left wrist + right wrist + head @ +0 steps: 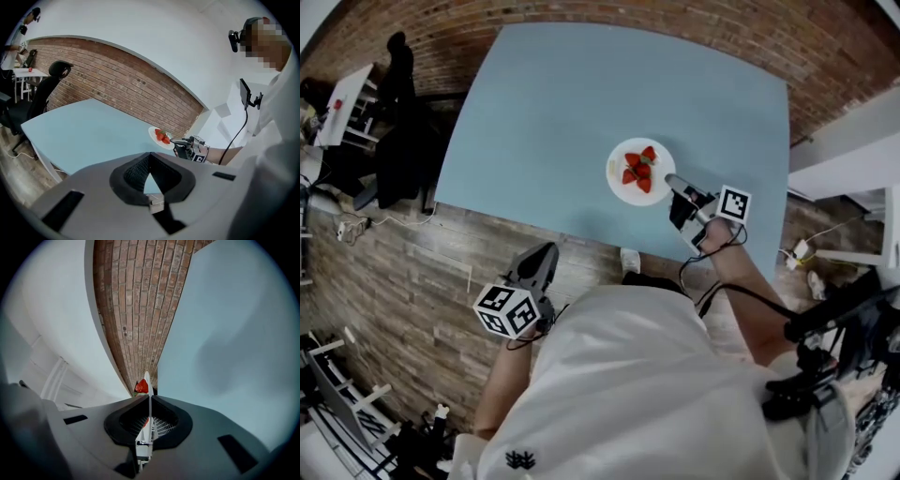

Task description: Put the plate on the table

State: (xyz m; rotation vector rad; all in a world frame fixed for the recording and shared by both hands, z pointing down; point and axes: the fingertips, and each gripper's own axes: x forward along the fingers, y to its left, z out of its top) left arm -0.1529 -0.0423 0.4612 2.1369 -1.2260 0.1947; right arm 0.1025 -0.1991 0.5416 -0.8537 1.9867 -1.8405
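A white plate (619,184) with red strawberries (639,169) sits level over the near right part of the light blue table (562,103). I cannot tell whether it rests on the top. My right gripper (671,180) is shut on the plate's near right rim. In the right gripper view the plate (147,379) shows edge-on between the jaws, with a strawberry (141,387) beside it. The left gripper view shows the plate (154,134) and my right gripper (176,140) from the side. My left gripper (546,253) hangs off the table's near edge over the floor, shut and holding nothing.
A black office chair (398,141) stands at the table's left end, with a small white stand (342,103) beyond it. A brick wall (694,23) runs along the far side. White furniture (853,141) and cables lie to the right. The floor is wood planks (412,281).
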